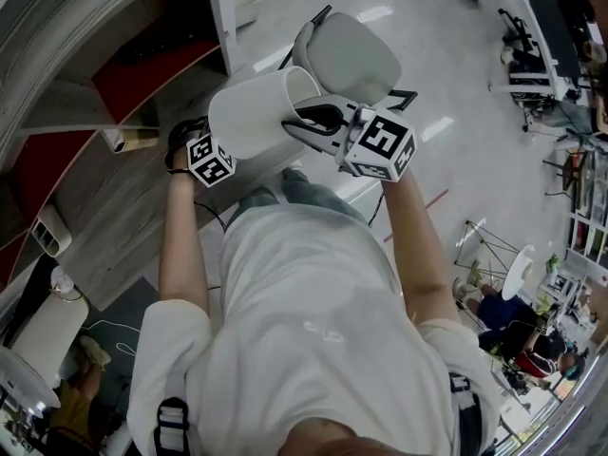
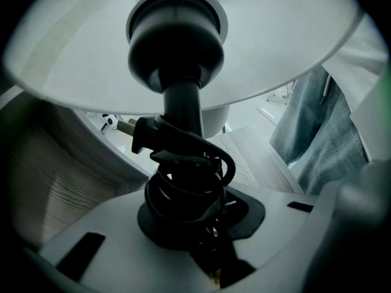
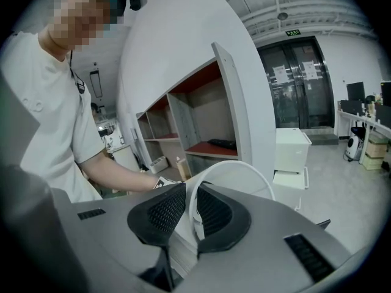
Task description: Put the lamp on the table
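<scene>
The lamp is held aloft before the person, beside the shelving. Its cord-wrapped stem is clamped by the left gripper, and its shade rim is pinched by the right gripper.

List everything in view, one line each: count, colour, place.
white-shaded table lamp with a black stem: one, white and black, held in the air between both grippers
black power cord: one, black, coiled round the lamp's stem, plug beside it
pale grey moulded chair: one, pale grey, on the floor beyond the lamp
open shelf unit: one, grey wood grain with red shelves, to the person's left
small cabinet: one, white, on the floor beside the shelf unit
left gripper: one, grey with black pads, closed on the cord-wrapped stem
right gripper: one, grey with black pads, clamped on the shade's rim
</scene>
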A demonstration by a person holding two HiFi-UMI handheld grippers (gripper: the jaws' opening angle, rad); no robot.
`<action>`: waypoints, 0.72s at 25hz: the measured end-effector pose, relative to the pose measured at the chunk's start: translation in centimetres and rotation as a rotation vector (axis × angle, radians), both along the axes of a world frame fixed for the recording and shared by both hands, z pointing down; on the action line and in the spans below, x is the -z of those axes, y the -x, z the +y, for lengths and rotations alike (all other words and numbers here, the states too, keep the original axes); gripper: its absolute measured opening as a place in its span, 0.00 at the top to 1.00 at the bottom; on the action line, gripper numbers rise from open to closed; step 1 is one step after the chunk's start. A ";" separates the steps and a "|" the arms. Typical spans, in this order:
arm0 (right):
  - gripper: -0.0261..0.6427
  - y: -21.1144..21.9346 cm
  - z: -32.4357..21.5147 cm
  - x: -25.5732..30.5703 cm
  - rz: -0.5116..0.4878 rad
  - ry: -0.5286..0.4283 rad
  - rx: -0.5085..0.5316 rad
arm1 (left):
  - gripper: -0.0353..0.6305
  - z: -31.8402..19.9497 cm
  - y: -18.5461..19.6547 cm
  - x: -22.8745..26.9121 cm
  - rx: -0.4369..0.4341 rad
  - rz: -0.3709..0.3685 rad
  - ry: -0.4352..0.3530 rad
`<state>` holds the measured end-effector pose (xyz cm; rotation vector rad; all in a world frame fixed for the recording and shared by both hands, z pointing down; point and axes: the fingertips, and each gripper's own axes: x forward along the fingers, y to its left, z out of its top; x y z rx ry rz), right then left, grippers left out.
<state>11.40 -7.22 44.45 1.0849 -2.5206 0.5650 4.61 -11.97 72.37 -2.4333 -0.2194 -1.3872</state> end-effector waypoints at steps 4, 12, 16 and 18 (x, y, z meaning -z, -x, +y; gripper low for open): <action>0.83 -0.4 -0.7 0.2 -0.011 0.031 -0.043 | 0.77 -0.6 -0.3 0.3 -0.001 -0.003 -0.019; 0.83 0.4 -2.9 1.1 0.028 0.057 -0.029 | 0.67 -2.4 1.6 0.4 0.027 -0.077 -0.103; 0.83 1.3 -4.4 1.5 0.063 0.075 -0.022 | 0.65 -3.0 3.8 0.4 0.048 -0.126 -0.119; 0.83 2.0 -4.8 2.1 0.088 0.078 0.004 | 0.65 -3.0 4.6 1.0 0.079 -0.133 -0.109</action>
